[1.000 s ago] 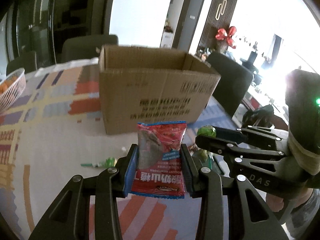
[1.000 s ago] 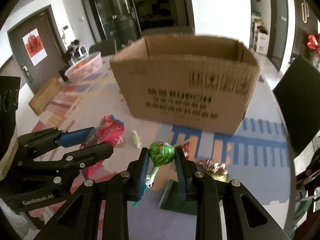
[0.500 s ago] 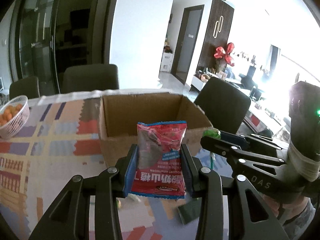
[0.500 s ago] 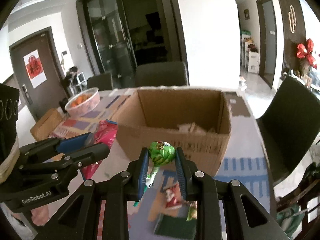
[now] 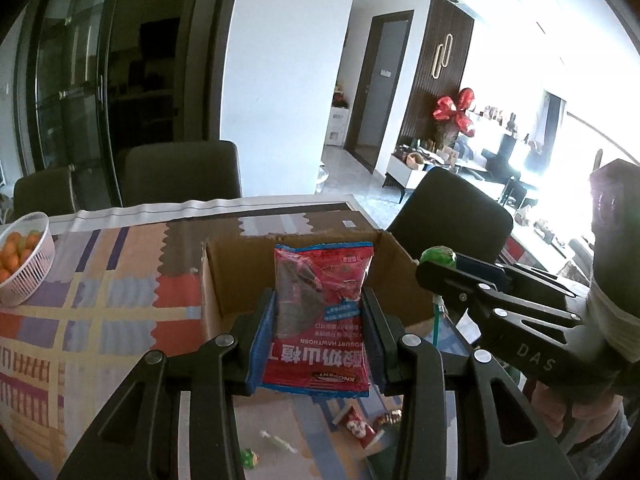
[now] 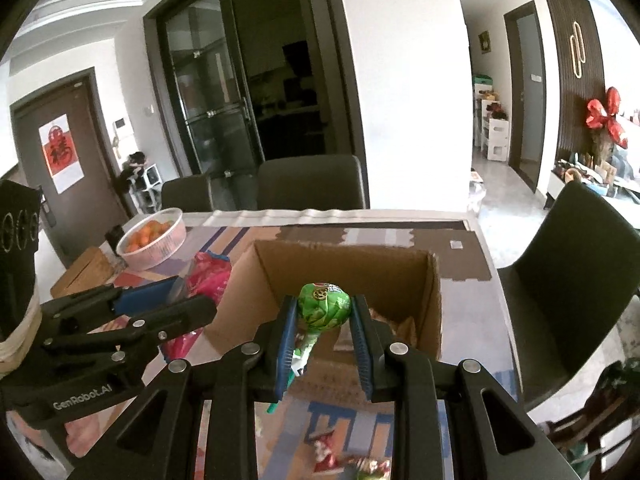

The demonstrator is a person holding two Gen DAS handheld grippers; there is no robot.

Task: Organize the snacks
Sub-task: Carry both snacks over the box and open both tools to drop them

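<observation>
My left gripper [image 5: 319, 312] is shut on a red snack packet [image 5: 320, 316], held upright above the near wall of an open cardboard box [image 5: 228, 272]. Beside it my right gripper [image 6: 323, 320] is shut on a green-wrapped lollipop [image 6: 325, 308], its stick hanging down between the fingers, over the same cardboard box [image 6: 348, 256]. Each gripper shows in the other's view: the right gripper [image 5: 436, 270] with the green lollipop [image 5: 437, 257], and the left gripper [image 6: 176, 300] with the red packet [image 6: 208, 280]. Light wrappers lie inside the box.
Several loose snacks [image 5: 360, 426] lie on the patterned tablecloth [image 5: 100, 312] below the grippers, also seen as loose snacks [image 6: 332, 452]. A white basket of oranges [image 5: 24, 256] stands at the far left. Dark chairs [image 6: 312, 182] ring the table.
Both grippers have risen and come forward with their snacks, from facing the box's front wall to looking down into its open top.
</observation>
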